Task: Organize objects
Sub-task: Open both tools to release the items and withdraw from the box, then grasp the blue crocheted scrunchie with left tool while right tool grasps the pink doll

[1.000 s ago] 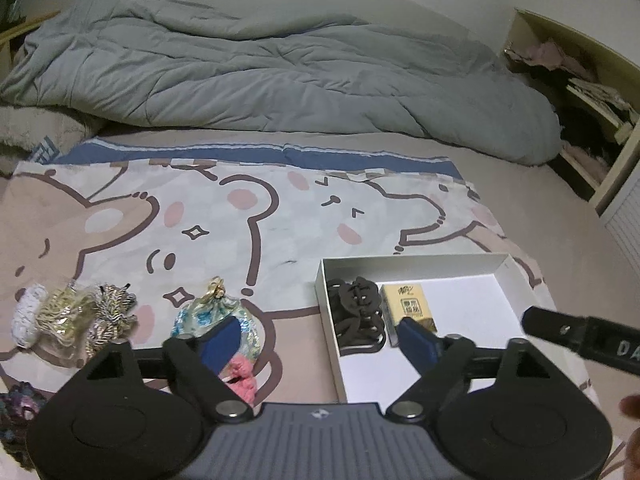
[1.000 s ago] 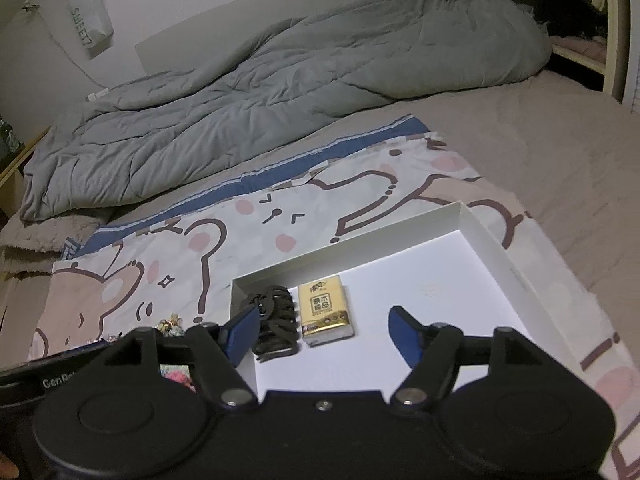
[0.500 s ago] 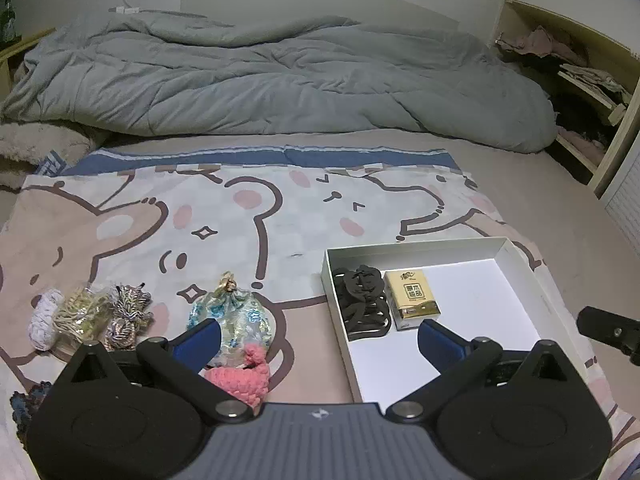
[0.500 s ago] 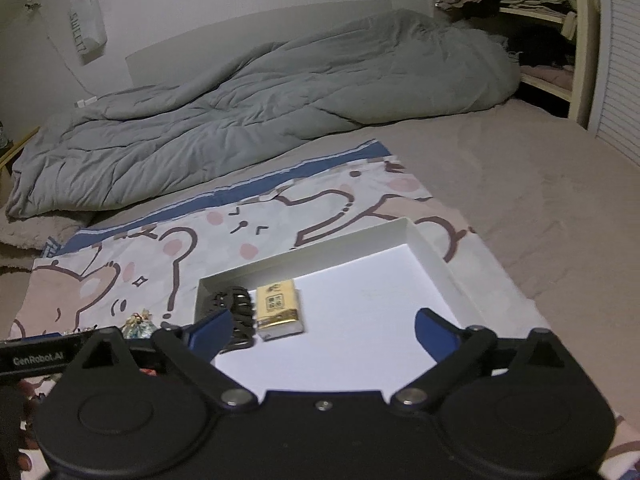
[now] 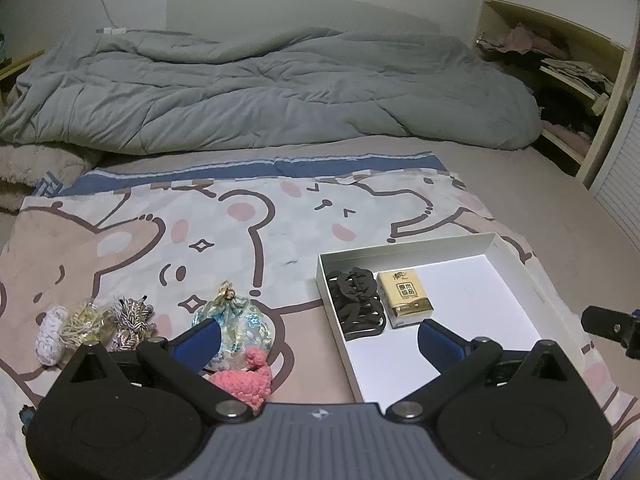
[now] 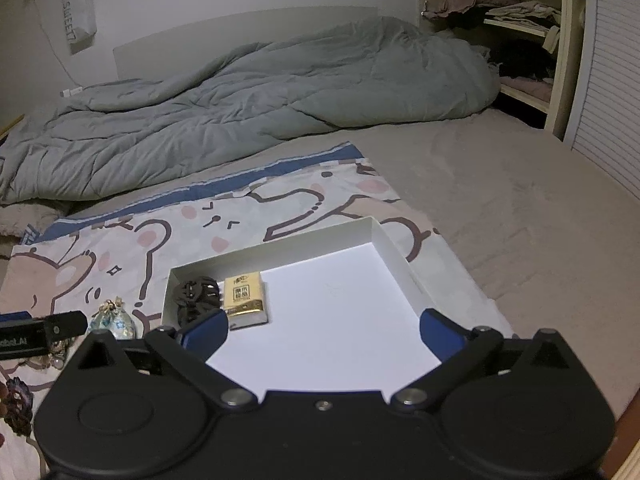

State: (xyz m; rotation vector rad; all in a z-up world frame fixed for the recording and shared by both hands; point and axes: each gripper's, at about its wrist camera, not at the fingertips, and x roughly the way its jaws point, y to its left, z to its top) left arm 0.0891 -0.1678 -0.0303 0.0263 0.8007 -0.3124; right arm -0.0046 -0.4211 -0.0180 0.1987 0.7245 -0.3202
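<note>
A white open box (image 5: 516, 258) (image 6: 396, 244) lies on the cartoon bear sheet. It holds a black hair clip (image 5: 358, 304) (image 6: 196, 298) and a yellow tissue pack (image 5: 404, 294) (image 6: 244, 298). Left of the box lie a floral pouch (image 5: 236, 320) (image 6: 114, 322), a pink knitted item (image 5: 244, 376) and a pile of cord hair ties (image 5: 92, 326). My left gripper (image 5: 318, 338) is open and empty, held above the box's left edge. My right gripper (image 6: 324, 330) is open and empty over the box floor.
A grey duvet (image 5: 260, 92) is bunched across the far side of the bed. An open shelf with clothes (image 5: 560, 80) and a louvred door (image 6: 612, 80) stand at the right. A dark item (image 6: 16, 400) lies at the near left.
Both grippers have opened wider and drawn back and up from the box. The objects have not moved.
</note>
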